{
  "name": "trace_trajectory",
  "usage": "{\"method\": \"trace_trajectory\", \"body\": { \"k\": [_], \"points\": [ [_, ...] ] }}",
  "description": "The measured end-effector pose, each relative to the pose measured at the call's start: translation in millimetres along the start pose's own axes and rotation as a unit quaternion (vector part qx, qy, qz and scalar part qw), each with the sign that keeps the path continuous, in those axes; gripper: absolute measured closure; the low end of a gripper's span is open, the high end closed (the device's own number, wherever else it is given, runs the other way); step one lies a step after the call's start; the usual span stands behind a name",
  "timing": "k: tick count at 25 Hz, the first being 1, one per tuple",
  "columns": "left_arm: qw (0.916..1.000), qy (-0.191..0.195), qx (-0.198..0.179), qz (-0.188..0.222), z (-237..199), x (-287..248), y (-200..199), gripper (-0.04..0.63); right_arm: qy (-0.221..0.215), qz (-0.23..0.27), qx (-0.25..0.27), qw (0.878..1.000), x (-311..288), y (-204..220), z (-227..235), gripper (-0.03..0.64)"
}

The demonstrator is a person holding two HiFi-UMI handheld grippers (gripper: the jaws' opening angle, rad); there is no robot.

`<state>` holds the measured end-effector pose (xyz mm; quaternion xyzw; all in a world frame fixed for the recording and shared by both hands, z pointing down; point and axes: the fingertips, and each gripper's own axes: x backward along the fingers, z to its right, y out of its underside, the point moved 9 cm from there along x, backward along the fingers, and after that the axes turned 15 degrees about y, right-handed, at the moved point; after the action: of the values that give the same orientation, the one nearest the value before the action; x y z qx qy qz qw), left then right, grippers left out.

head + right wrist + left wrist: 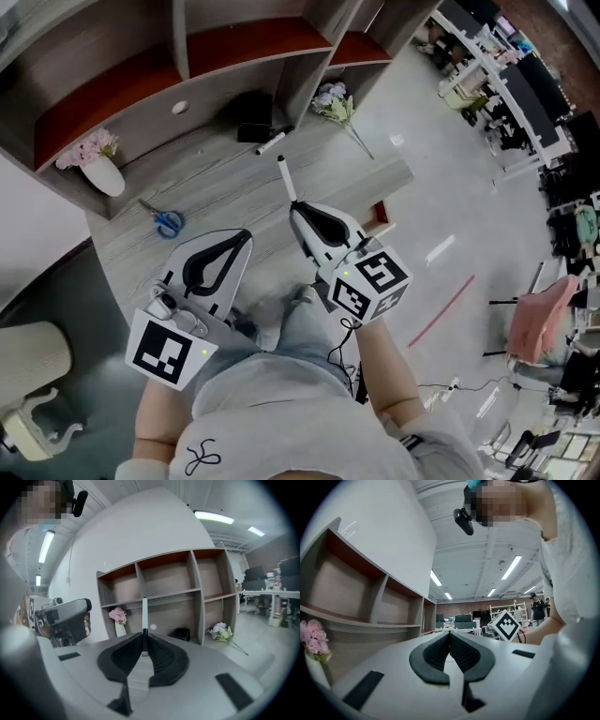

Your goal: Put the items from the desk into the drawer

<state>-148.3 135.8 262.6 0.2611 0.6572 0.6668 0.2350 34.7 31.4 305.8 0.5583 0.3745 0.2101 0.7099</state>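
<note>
From the head view we see the right gripper held over the desk, its jaws squeezed on a pen. The pen sticks out past the jaw tips, up off the desk. Its long side runs in line with the jaws, and its white end points away from us at the shelf. The left gripper is beside it, nearer us. Blue scissors lie flat on the desk, and a second pen lies by a black box. In the left gripper view, the left gripper has its jaws pressed together with nothing in them. In the right gripper view, the right gripper pinches the dark end of the pen. The pen stands straight up in the picture, white end toward the shelf, near a vase of pink flowers.
</note>
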Motion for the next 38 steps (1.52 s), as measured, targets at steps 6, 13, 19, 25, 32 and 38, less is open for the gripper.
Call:
{"method": "trace_trajectory", "body": {
  "k": [6, 13, 19, 25, 32, 38],
  "points": [
    [0.9992, 0.039, 0.004, 0.005, 13.1, -73.2, 0.0, 0.586, 0.036, -0.007, -0.011, 0.999, 27.3, 10.4, 64.9, 0.566],
    [0.9968, 0.079, 0.010, 0.003, 46.5, -161.0, 9.1, 0.586, 0.072, -0.025, -0.005, 0.997, 62.1, 30.0, 152.2, 0.566],
    [0.9963, 0.085, 0.016, 0.000, 68.2, -225.3, 15.0, 0.586, 0.087, -0.053, 0.010, 0.995, 83.4, 54.6, 226.1, 0.566],
    [0.9976, 0.063, 0.026, 0.000, 81.9, -271.5, 23.2, 0.586, 0.071, -0.077, 0.021, 0.994, 89.2, 81.3, 281.2, 0.566],
    [0.9992, 0.030, 0.025, -0.004, 84.2, -302.9, 36.6, 0.586, 0.042, -0.094, 0.055, 0.993, 75.2, 111.0, 325.4, 0.566],
    [0.9995, 0.007, 0.025, -0.016, 82.8, -317.0, 40.5, 0.586, 0.007, -0.134, 0.110, 0.985, 63.8, 150.1, 348.1, 0.566]
  ]
}}
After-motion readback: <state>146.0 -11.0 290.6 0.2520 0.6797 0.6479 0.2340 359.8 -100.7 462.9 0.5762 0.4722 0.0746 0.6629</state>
